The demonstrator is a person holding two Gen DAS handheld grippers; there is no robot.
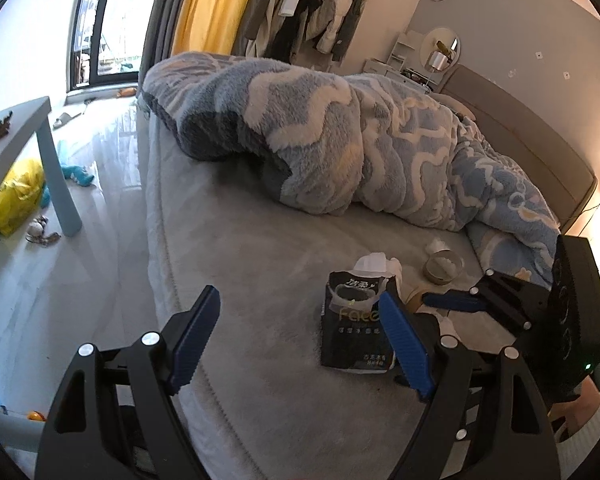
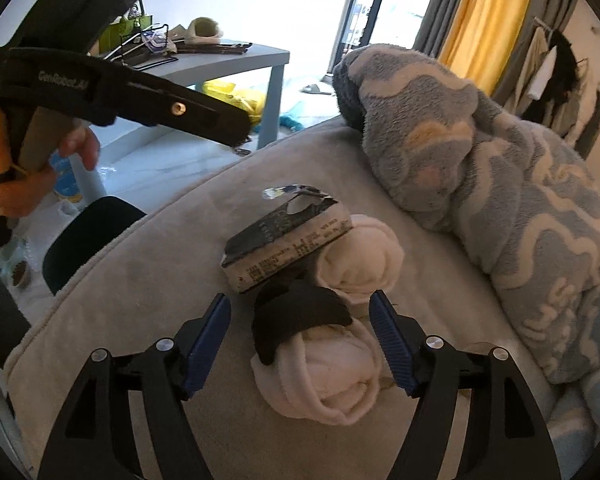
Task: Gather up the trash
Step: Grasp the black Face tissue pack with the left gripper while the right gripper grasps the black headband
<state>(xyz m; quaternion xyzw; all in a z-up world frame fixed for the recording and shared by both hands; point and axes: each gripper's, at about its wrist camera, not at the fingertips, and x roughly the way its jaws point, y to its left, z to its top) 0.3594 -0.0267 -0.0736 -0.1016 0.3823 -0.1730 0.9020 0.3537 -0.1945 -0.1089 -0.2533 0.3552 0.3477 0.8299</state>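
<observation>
A black tissue pack (image 1: 354, 330) with white tissue poking out lies on the grey bed (image 1: 260, 280); it also shows in the right wrist view (image 2: 288, 244). Two rolled white socks, one (image 2: 328, 372) with a black cuff, the other (image 2: 360, 256) behind it, lie beside the pack. My right gripper (image 2: 300, 336) is open, its fingers on either side of the near sock. My left gripper (image 1: 300, 332) is open over the bed edge, left of the pack. A small round tin with white wads (image 1: 444, 266) sits further back.
A blue fluffy blanket (image 1: 360, 140) is heaped across the bed. A grey side table (image 2: 236, 60) with clutter stands on the floor left of the bed, a yellow bag (image 1: 16, 196) under it. Small items lie scattered on the floor (image 1: 80, 280).
</observation>
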